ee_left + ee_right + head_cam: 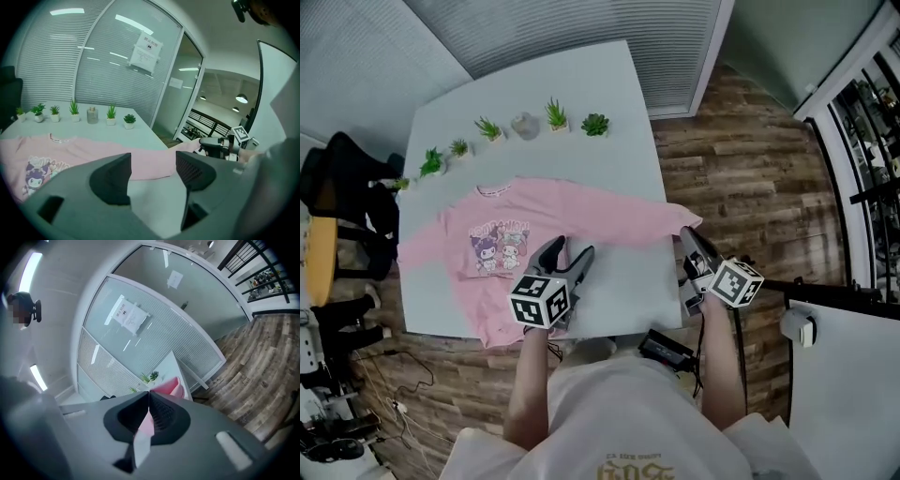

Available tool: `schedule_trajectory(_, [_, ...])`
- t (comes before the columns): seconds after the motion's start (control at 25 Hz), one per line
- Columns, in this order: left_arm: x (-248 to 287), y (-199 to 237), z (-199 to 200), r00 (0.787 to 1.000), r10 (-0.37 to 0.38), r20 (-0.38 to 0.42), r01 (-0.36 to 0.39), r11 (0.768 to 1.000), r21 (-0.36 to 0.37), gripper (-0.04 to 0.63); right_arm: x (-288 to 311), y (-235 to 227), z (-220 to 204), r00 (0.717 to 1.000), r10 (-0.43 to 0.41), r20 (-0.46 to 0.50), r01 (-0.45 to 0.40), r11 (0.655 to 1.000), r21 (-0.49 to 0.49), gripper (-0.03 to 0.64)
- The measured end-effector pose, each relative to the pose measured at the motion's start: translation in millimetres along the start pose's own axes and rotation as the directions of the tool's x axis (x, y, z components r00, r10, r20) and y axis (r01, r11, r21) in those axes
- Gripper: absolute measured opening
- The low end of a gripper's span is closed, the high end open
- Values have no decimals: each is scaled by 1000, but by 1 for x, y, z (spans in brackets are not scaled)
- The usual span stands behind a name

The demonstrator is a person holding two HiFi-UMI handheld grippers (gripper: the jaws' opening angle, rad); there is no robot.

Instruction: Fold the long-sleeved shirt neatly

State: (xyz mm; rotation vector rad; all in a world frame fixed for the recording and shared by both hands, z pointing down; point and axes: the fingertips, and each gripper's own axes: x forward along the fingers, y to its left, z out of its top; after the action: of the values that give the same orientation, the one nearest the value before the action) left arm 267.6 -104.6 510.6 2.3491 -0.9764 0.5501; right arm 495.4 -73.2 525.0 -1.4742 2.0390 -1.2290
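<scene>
Lying flat, shirt (534,220), collar toward plants (555,114), sleeves crosswise

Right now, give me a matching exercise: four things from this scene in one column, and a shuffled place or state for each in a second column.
1 left gripper
2 right gripper
3 pink long-sleeved shirt
4 potted plants

A shut on the end of the sleeve
B along the table far edge
C open, nothing between its fingers
D lying print-up on the table

Pairs: 1-C, 2-A, 3-D, 4-B
</scene>
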Motion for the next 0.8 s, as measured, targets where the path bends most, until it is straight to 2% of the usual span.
schedule_trajectory(0.44, [-68, 55, 9, 989, 145, 31, -144, 989, -16, 300, 31, 60, 3, 998, 40, -53, -47, 990, -136, 17])
schedule_trajectory(0.8, [-119, 112, 13, 982, 189, 26, -190, 982, 17, 303, 66, 116, -10, 996, 40, -81, -61, 961, -271, 17])
